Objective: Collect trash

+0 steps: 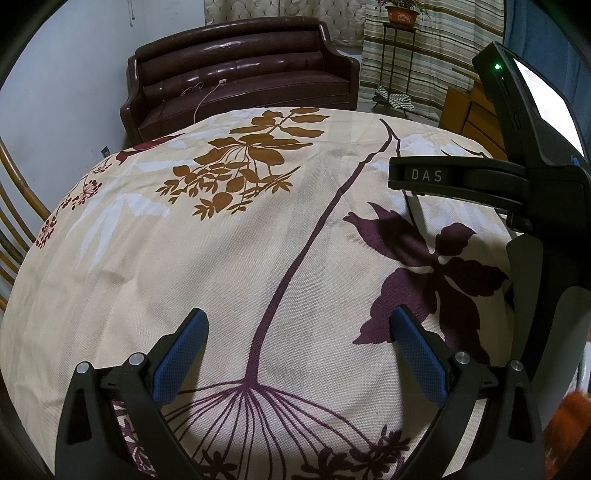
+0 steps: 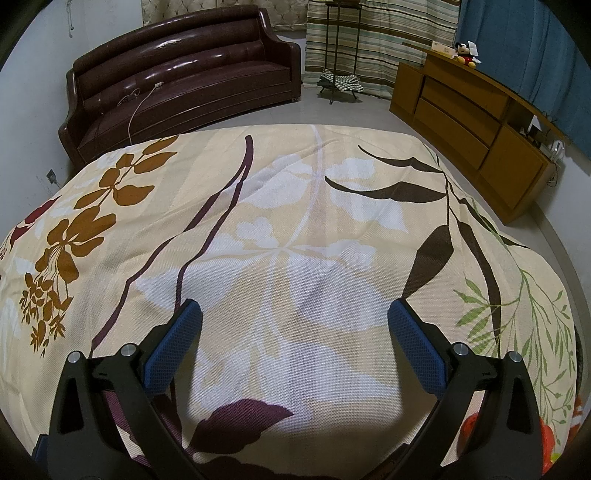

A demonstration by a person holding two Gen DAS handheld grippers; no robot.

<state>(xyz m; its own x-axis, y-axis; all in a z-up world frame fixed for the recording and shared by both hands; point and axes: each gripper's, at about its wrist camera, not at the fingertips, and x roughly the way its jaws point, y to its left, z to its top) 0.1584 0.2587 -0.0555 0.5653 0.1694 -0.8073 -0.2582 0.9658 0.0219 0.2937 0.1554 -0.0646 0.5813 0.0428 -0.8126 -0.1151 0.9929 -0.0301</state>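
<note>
Left gripper (image 1: pixel 297 354) and right gripper (image 2: pixel 293 347): both spread wide, holding nothing. No trash visible on the tablecloth (image 2: pixel 332 221); orange object (image 2: pixel 476 424) at 4 o'clock is unidentified. You risk pinching cloth.

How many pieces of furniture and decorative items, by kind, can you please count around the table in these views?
Sofa: 1
Wooden cabinet: 1
Metal plant stand: 1
Potted plant: 1
Plush toy: 1
Total: 5
No trash shows on the tablecloth.
</note>
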